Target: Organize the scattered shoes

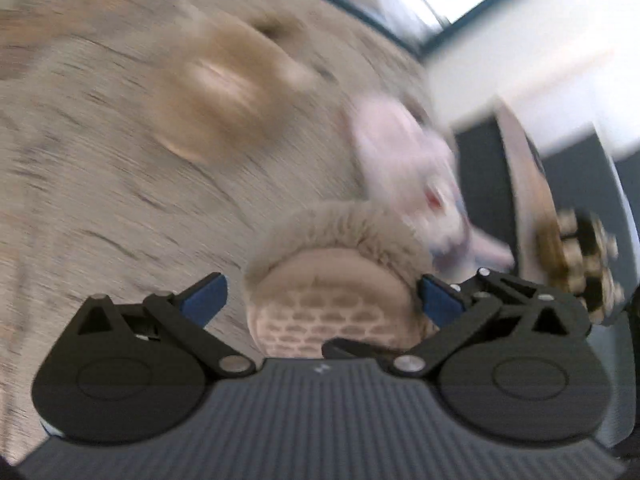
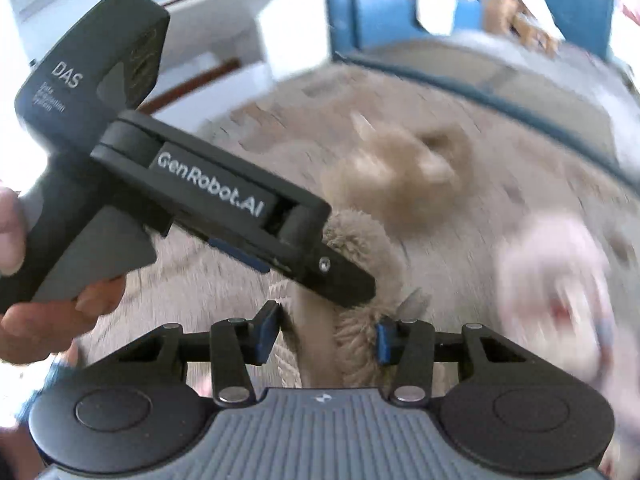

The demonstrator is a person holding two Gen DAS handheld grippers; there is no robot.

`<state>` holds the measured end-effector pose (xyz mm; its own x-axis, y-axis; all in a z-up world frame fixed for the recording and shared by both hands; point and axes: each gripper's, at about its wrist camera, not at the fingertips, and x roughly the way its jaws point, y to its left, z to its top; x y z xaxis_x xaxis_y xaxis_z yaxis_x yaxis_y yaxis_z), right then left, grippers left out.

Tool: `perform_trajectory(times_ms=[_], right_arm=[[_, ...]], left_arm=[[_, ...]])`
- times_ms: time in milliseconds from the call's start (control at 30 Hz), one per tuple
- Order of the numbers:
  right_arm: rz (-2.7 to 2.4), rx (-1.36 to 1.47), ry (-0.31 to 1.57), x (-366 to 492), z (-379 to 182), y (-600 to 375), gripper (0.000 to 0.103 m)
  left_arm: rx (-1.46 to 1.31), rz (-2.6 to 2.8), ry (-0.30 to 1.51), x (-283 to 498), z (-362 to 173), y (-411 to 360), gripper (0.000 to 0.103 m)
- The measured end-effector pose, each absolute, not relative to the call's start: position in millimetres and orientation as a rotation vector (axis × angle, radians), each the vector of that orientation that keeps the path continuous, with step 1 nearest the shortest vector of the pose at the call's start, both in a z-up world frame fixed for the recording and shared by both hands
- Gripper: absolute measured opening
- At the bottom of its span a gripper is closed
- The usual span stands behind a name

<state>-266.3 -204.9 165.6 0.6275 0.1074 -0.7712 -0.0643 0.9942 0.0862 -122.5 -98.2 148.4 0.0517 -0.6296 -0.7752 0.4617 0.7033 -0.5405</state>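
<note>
Tan fleece rims the slipper (image 1: 332, 280) that fills the left wrist view at 6 o'clock, its pale rubber sole with a honeycomb tread turned toward the camera. The left gripper (image 1: 322, 298) stands wide apart around it: the right blue pad touches the fleece edge, the left pad is clear of it, so no firm hold shows. Three more shoes appear on the beige carpet (image 1: 100, 168): a second tan slipper (image 1: 224, 88) at 11 o'clock, blurred; a white furry slipper (image 1: 404, 168) at 2 o'clock; and a sandal (image 1: 560, 248) with gold and black beads at 3 o'clock, standing on edge.

From the right wrist, the right gripper (image 2: 326, 336) sits at 6 o'clock, jaws partly open, both blue pads against the fleece slipper (image 2: 352, 320), one each side of its edge. The left gripper (image 2: 352, 280), black with white lettering, slants in from 10 o'clock, its tip on the same slipper; a hand (image 2: 52, 312) wraps its grip at 9 o'clock. The other tan slipper (image 2: 404, 176) lies at 1 o'clock, the white one (image 2: 556, 288) at 3 o'clock, both smeared.
</note>
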Motion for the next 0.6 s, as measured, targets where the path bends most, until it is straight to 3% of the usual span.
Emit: perform_trajectory(times_ms=[300,500,567,600], right_arm=[[0.235,-0.047,0.88,-183.0,145.3,-136.3,0.052],[0.244,0.033,0.863,-189.6,153.7,-142.1,0.063],[0.247,0.061,0.856,-192.5,157.1,-145.0,0.07],[0.248,0.075,0.853,-193.9,158.8,-146.4,0.08]], left_arm=[[-0.24,-0.62,1.283,-71.3,130.2,-34.0,0.103],[-0.25,-0.582,1.284,-68.8,125.0,-15.8,0.103],[-0.258,-0.564,1.29,-65.9,123.7,-11.1,0.103],[-0.259,-0.556,1.295,-64.4,123.1,-9.2,0.103]])
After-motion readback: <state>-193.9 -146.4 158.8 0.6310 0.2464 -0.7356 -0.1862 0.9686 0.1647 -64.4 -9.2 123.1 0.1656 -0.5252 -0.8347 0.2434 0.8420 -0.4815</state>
